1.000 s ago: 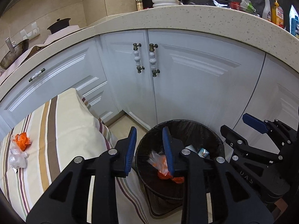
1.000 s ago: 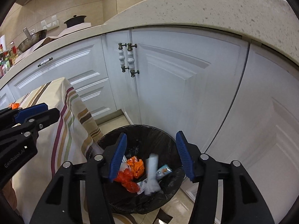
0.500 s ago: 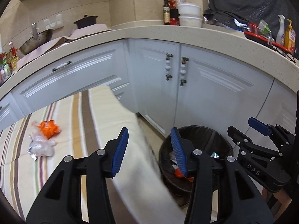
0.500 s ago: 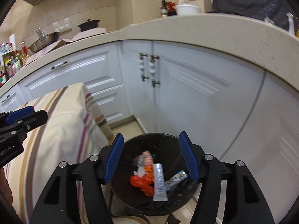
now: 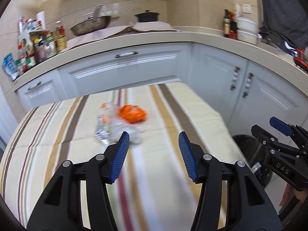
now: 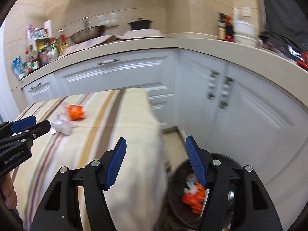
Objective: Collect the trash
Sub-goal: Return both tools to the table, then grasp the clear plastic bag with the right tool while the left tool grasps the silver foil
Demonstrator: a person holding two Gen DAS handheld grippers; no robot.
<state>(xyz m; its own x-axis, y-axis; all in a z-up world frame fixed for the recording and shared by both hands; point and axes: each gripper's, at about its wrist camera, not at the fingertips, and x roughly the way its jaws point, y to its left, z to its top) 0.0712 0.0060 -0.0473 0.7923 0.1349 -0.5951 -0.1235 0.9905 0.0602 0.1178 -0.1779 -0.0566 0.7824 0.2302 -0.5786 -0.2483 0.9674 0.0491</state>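
An orange wrapper (image 5: 132, 114) and crumpled clear plastic (image 5: 117, 128) lie together on the striped tablecloth (image 5: 77, 154). My left gripper (image 5: 153, 143) is open and empty, above the cloth just right of the plastic. My right gripper (image 6: 156, 150) is open and empty over the table's right edge. A black trash bin (image 6: 221, 159) on the floor holds orange and white scraps (image 6: 193, 198). The same wrapper (image 6: 76, 112) and plastic (image 6: 61, 126) show in the right wrist view. The bin's rim (image 5: 244, 140) shows in the left wrist view.
White cabinets (image 5: 211, 71) under a beige counter (image 5: 154, 36) curve behind the table. The counter carries a wok (image 5: 90, 26), a black pot (image 5: 147, 16), bottles (image 5: 40, 48) and a white container (image 5: 246, 28). The bin stands between table and cabinets.
Both grippers have swung left, away from the bin and back over the table. The left jaws have opened wider. A white packet that was falling from the right gripper now lies in the bin.
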